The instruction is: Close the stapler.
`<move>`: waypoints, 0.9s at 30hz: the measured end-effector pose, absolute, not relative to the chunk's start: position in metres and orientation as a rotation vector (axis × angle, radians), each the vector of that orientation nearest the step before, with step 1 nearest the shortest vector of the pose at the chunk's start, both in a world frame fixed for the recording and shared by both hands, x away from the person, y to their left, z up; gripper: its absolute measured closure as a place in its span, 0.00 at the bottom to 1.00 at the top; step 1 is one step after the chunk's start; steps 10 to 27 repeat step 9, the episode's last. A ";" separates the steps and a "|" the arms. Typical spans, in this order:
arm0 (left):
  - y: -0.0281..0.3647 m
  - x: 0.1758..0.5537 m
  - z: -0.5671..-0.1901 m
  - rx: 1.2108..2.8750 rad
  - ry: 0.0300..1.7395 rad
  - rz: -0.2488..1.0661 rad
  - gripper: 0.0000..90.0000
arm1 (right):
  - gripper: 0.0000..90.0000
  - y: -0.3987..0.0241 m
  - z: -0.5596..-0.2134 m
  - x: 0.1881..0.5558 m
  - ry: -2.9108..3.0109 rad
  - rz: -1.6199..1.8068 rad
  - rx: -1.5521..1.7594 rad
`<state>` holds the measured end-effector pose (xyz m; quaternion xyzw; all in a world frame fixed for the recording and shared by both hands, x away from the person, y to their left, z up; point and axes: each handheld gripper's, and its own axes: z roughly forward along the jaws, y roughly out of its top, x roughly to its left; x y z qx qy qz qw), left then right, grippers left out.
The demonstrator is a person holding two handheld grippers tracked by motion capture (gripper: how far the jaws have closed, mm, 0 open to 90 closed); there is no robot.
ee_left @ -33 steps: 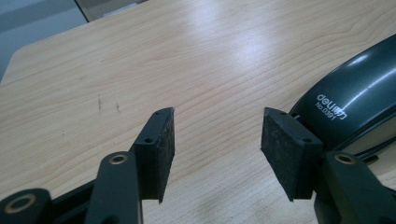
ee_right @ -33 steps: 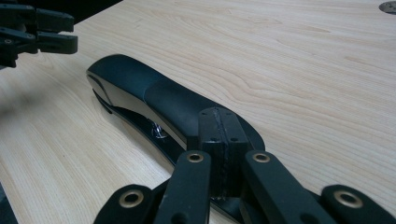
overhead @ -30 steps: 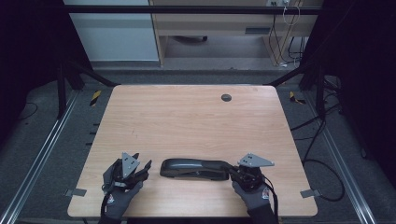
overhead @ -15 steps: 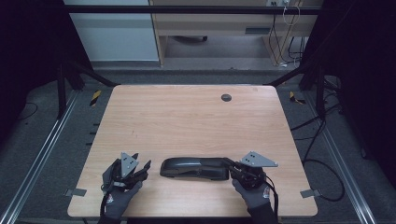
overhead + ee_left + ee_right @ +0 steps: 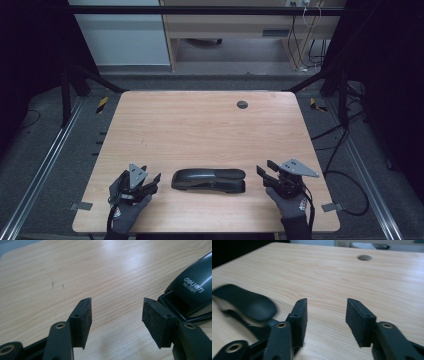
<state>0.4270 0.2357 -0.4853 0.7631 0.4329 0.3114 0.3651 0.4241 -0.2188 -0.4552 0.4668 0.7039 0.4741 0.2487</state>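
A black stapler point(image 5: 208, 180) lies lengthwise near the wooden table's front edge. My left gripper point(image 5: 152, 182) rests just left of it, open, its jaws having just been opening with nothing between them. In the left gripper view the stapler's end point(image 5: 192, 290) lies beside the right pad, and the left gripper point(image 5: 116, 315) frames bare wood. My right gripper point(image 5: 265, 172) stands a little right of the stapler, open. Its jaws have just been opening and hold nothing. In the right gripper view the stapler point(image 5: 244, 302) shows blurred, left of the right gripper point(image 5: 326, 312).
The table point(image 5: 200, 125) has a small round dark grommet point(image 5: 242, 104) near its far edge. Metal rails run along the floor on both sides. Cables hang at the right, past the table's edge.
My right gripper has let go of the stapler's right end, opened wide and slid to the right, away from it. The left gripper has stayed in place. The stapler has not moved.
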 end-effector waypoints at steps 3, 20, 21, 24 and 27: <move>0.240 0.430 -0.488 1.969 1.139 0.792 0.41 | 0.49 -0.230 -0.466 0.429 1.915 1.229 1.323; 0.249 0.434 -0.491 1.969 1.178 0.785 0.38 | 0.44 -0.248 -0.482 0.437 1.910 1.140 1.415; 0.249 0.434 -0.491 1.969 1.178 0.785 0.38 | 0.44 -0.248 -0.482 0.437 1.910 1.140 1.415; 0.249 0.434 -0.491 1.969 1.178 0.785 0.38 | 0.44 -0.248 -0.482 0.437 1.910 1.140 1.415; 0.249 0.434 -0.491 1.969 1.178 0.785 0.38 | 0.44 -0.248 -0.482 0.437 1.910 1.140 1.415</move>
